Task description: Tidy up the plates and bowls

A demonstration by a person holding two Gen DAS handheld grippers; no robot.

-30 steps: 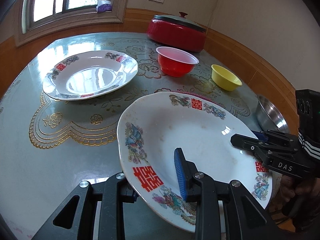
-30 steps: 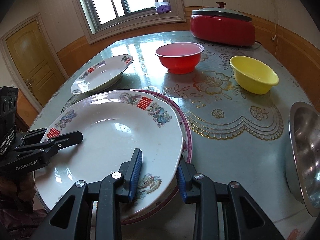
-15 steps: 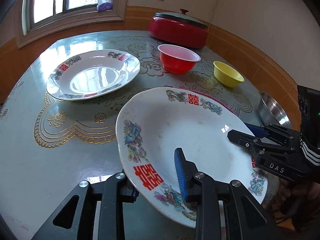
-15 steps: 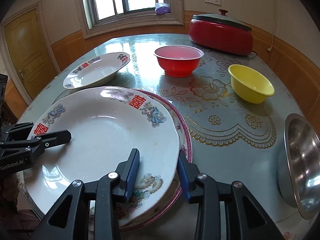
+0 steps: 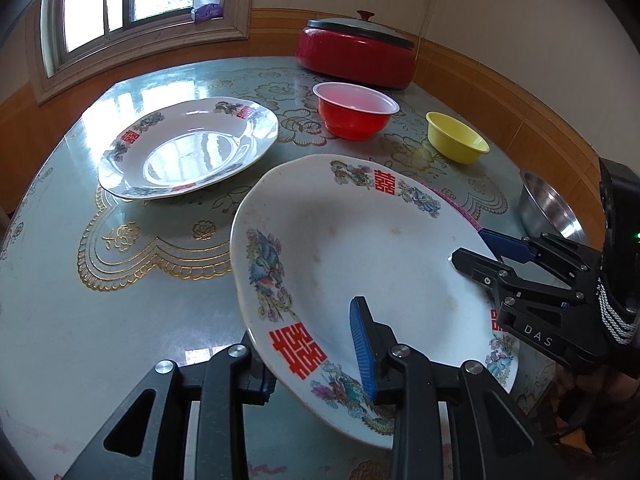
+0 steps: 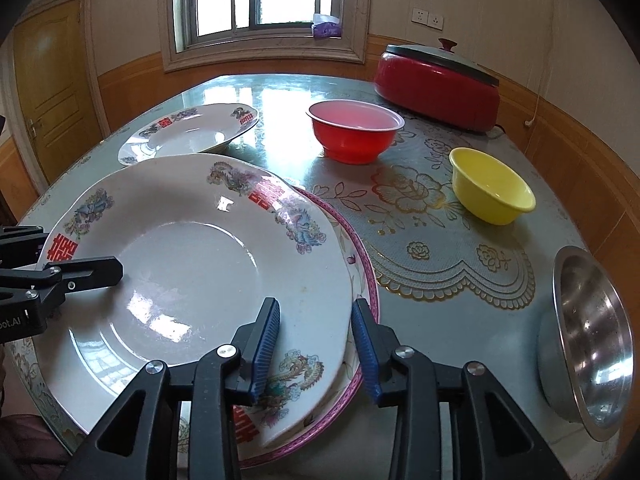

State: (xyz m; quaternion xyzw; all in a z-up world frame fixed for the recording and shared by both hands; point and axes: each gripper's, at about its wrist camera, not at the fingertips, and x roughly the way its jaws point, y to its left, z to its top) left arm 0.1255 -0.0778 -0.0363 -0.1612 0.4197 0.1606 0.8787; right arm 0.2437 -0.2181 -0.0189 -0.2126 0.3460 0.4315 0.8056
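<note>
A large white plate (image 5: pixel 360 248) with red characters and dragon patterns is held tilted over a pink-rimmed plate (image 6: pixel 362 256) lying on the table. My left gripper (image 5: pixel 312 356) is shut on its near rim, one finger over and one under. My right gripper (image 6: pixel 316 344) grips the opposite rim in the same way; it shows in the left wrist view (image 5: pixel 484 252). A second patterned plate (image 5: pixel 188 148) lies at the far left. A red bowl (image 5: pixel 354 114), a yellow bowl (image 5: pixel 456 142) and a steel bowl (image 6: pixel 588 356) stand to the right.
A red electric pot (image 5: pixel 356 54) with a grey lid stands at the table's far side near the wall. The round table (image 5: pixel 132 264) has a glass top over a floral gold-patterned cloth. A window and a wooden door (image 6: pixel 52 84) lie beyond.
The held white plate has lifted and tilted, and its edge has shifted off the pink-rimmed plate. Both grippers have kept their hold on the rims.
</note>
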